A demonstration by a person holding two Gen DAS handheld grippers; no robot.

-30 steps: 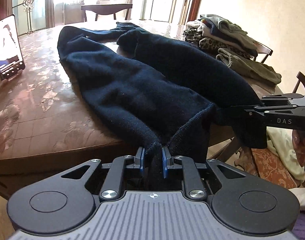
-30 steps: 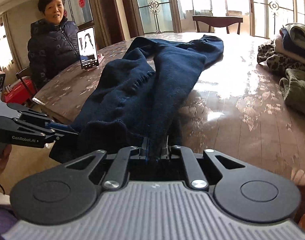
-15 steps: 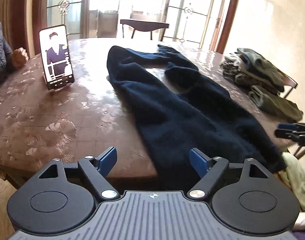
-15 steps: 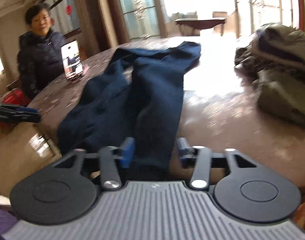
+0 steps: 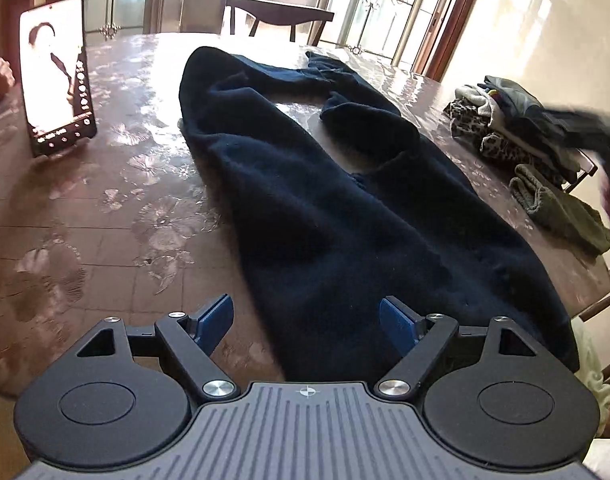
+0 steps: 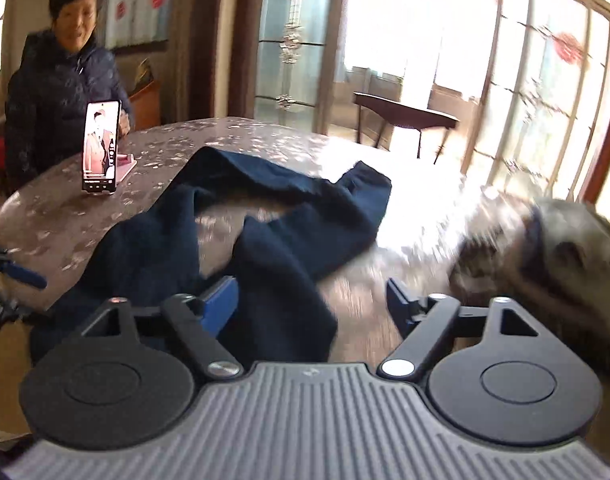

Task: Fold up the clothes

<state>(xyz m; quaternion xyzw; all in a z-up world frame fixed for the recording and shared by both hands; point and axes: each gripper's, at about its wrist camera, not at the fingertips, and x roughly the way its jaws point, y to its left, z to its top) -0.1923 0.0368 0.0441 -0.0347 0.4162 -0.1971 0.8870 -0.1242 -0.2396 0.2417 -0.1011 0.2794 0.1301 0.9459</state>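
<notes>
A dark navy fleece garment (image 5: pixel 325 208) lies spread lengthwise on the brown flower-patterned table (image 5: pixel 105 220), its near end hanging over the table edge. My left gripper (image 5: pixel 305 316) stands open above that near end, with nothing pinched between the blue pads (image 5: pixel 215 316). In the right wrist view the same garment (image 6: pixel 281 248) lies rumpled on the table (image 6: pixel 65 200). The jaws of my right gripper (image 6: pixel 311 300) are opening wide above its right side, and the pads press on nothing. The picture there is blurred by motion.
A phone (image 5: pixel 57 76) stands propped at the table's left. A pile of clothes (image 5: pixel 517 128) with an olive garment sits at the right edge, close to the right gripper (image 6: pixel 553 248). A person (image 6: pixel 61 92) sits behind the phone (image 6: pixel 101 146). A side table (image 5: pixel 281 12) stands by the windows.
Both grippers let go of the garment's near hem and opened. The garment dropped flat onto the table. Both hands moved forward over the table, the right one rising and swinging toward the clothes pile.
</notes>
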